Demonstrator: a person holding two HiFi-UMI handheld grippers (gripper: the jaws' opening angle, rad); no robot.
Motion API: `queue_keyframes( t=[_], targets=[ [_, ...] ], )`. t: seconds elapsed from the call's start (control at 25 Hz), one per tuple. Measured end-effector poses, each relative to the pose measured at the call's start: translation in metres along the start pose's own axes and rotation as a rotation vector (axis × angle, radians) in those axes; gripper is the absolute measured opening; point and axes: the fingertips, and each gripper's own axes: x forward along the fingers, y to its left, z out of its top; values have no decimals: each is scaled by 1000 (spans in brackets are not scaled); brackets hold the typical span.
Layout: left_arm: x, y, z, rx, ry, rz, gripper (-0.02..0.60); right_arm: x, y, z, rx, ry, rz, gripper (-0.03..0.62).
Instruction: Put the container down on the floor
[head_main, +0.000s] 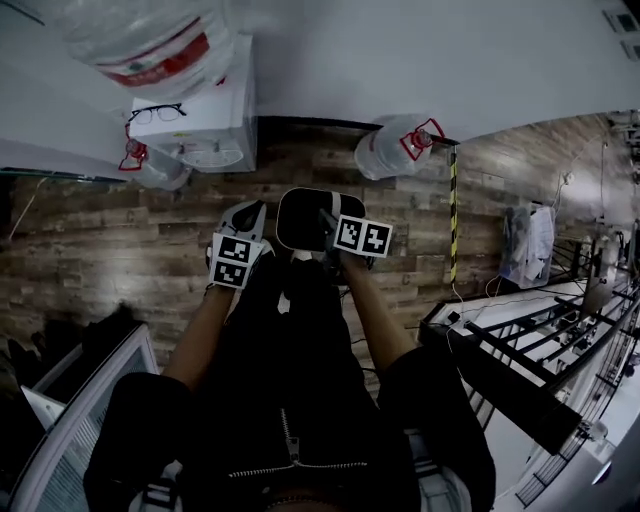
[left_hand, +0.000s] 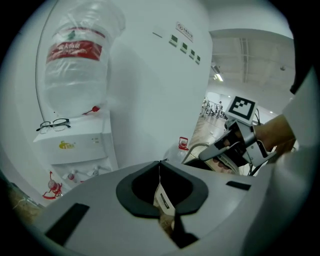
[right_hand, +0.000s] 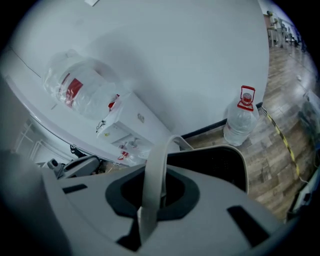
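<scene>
The container (head_main: 303, 216) is a black bin with a pale rim, straight ahead of the person's knees over the wood floor (head_main: 90, 250). Its grey bail handle (right_hand: 155, 167) runs up between the jaws of my right gripper (right_hand: 149, 202), which is shut on it; the bin's mouth (right_hand: 220, 165) hangs just beyond. In the head view my right gripper (head_main: 328, 228) is at the bin's right rim. My left gripper (head_main: 246, 224) is beside the bin's left side, apart from it, jaws shut (left_hand: 160, 167). Whether the bin's base touches the floor is hidden.
A white water dispenser (head_main: 200, 135) with an upturned bottle and a pair of glasses (head_main: 155, 112) stands against the wall ahead-left. A spare water bottle (head_main: 392, 148) sits on the floor ahead-right, beside a yellow-black striped pole (head_main: 452, 210). A black rack (head_main: 540, 350) lies right, a glass-fronted cabinet (head_main: 70, 420) lower left.
</scene>
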Motion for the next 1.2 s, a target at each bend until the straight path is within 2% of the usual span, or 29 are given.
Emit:
queue_keyframes(
  t=[0.2,0.4,0.6,0.8,1.04,1.2],
  targets=[
    [49,14,-8,5,20,-21,15,58,-27,31,-5,26,-10,21],
    [93,27,-30,15,51,-49,15,125,-59,37,14,64,-19,21],
    [126,29,-48,8,76,-32,15,186,-95,44,16,107,-36,21],
    [141,48,-71,19,99,-22,15,246,-107,49,25,138,-40,21],
    [176,58,-114,20,135,-52,15,335,-147,65,68,160,-44,21],
    [191,51,-153,0,148,-82,15,394,-168,68,49,185,-45,20]
  ],
)
